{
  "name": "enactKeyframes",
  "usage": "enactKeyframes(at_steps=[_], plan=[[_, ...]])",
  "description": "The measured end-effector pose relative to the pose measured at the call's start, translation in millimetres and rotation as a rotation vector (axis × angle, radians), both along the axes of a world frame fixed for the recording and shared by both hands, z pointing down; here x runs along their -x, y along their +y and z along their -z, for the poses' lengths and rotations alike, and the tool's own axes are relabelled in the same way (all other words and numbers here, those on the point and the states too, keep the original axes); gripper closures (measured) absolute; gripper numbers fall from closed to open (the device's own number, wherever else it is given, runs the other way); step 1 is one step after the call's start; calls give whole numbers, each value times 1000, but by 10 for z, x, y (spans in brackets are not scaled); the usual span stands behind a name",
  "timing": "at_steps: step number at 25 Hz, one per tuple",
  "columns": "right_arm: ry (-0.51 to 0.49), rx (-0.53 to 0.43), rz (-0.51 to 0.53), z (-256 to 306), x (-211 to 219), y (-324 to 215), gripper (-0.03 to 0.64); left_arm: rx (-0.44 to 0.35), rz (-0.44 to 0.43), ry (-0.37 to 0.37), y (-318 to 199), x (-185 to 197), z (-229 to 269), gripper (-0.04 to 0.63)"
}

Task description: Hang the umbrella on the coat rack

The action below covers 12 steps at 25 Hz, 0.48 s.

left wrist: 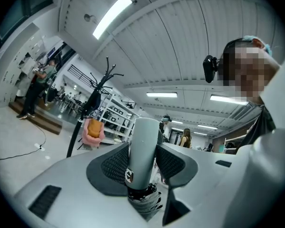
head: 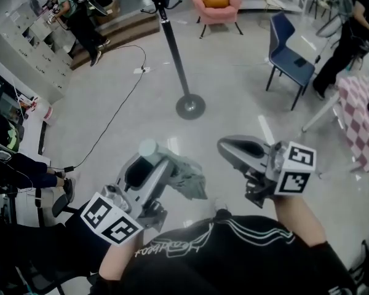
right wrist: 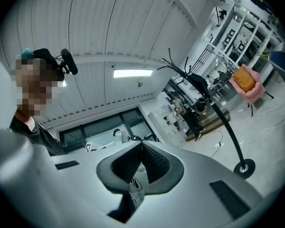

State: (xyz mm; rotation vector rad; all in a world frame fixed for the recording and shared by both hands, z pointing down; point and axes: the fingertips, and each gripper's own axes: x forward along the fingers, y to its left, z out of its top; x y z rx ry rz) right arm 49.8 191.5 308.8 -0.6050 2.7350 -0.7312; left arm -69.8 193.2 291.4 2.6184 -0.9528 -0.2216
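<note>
The fingers of my left gripper (head: 152, 165) clamp the grey handle (left wrist: 143, 146) of the folded umbrella (head: 189, 178), held low at 6 o'clock. The fingers of my right gripper (right wrist: 141, 146) are closed on a thin grey strap (right wrist: 135, 190). The coat rack (head: 175, 54) stands at 12 o'clock, well apart.

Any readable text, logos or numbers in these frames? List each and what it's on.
Nothing can be quoted with confidence.
Black shirt: white script lettering, upside down in the head view, too blurred to read.
Umbrella handle: small round emblem near its lower end, too small to read.
Marker cubes: black and white square patterns only, no letters or digits.
Nothing else legible.
</note>
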Motion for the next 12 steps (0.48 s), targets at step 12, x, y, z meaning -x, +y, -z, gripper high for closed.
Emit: enactKeyframes(at_steps=[12], plan=[[-2,-13,21,-33,-539,-903,603,75,85,-58,-1125,-460,-158,425]])
